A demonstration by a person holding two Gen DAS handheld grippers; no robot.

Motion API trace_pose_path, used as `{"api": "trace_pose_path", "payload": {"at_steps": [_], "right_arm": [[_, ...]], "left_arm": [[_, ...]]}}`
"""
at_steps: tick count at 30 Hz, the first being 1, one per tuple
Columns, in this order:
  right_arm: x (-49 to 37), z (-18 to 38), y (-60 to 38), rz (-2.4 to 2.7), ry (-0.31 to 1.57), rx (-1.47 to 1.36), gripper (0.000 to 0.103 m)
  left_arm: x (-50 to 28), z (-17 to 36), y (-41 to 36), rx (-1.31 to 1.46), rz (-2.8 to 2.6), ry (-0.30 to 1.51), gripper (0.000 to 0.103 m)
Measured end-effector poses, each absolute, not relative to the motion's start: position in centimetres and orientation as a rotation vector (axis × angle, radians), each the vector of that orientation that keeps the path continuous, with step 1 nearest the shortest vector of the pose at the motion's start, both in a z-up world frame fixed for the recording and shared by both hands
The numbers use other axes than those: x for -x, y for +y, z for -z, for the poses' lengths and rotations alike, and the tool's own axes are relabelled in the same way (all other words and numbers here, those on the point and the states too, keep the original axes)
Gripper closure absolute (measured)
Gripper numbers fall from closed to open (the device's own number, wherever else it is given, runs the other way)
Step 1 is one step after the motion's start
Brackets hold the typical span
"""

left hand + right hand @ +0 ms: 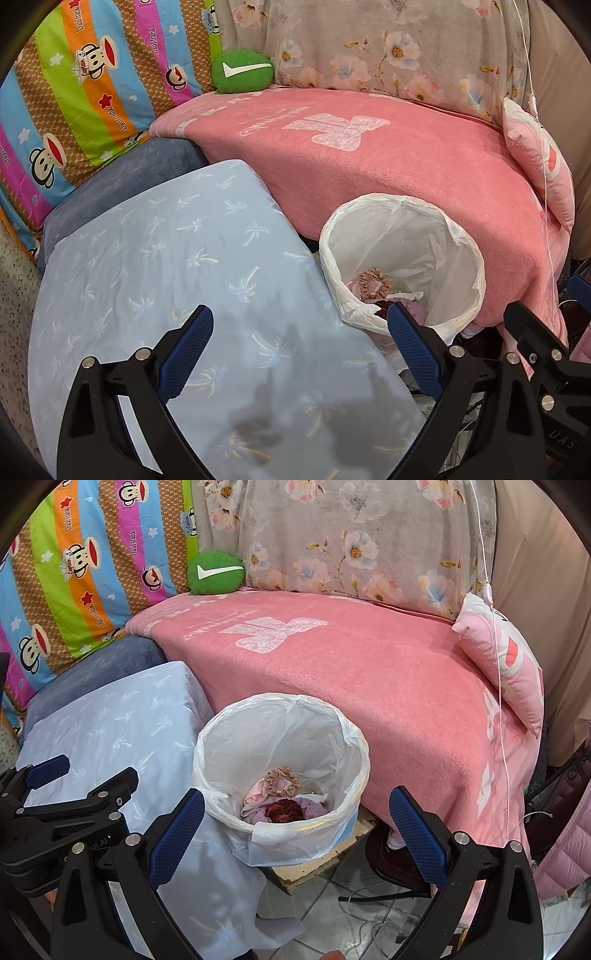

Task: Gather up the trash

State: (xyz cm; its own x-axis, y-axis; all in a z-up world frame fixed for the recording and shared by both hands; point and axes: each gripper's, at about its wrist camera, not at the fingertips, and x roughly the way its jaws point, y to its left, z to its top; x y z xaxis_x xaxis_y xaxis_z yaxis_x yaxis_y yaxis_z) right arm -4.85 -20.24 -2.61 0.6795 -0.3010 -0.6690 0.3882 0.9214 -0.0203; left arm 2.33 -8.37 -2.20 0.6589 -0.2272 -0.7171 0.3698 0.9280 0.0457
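Both grippers (left (299, 354), right (295, 834)) gape above the bin (280, 738).

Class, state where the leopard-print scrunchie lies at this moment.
The leopard-print scrunchie lies inside the white-lined bin, centre of the right wrist view, just behind the dark red scrunchie, on the pink cloth.

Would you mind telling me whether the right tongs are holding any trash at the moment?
No, the right tongs stand wide open above the lined bin with nothing between them.
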Motion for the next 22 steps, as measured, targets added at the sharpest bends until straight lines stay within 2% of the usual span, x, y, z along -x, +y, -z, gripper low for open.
{"api": "trace_pose_path", "payload": {"at_steps": [22], "right_arm": [[4.73, 2.06, -20.17, 0.395, 0.719, -0.129, 0.005]], "left_arm": [[-2.25, 2.46, -8.43, -0.195, 0.352, 0.799, 0.012]]}}
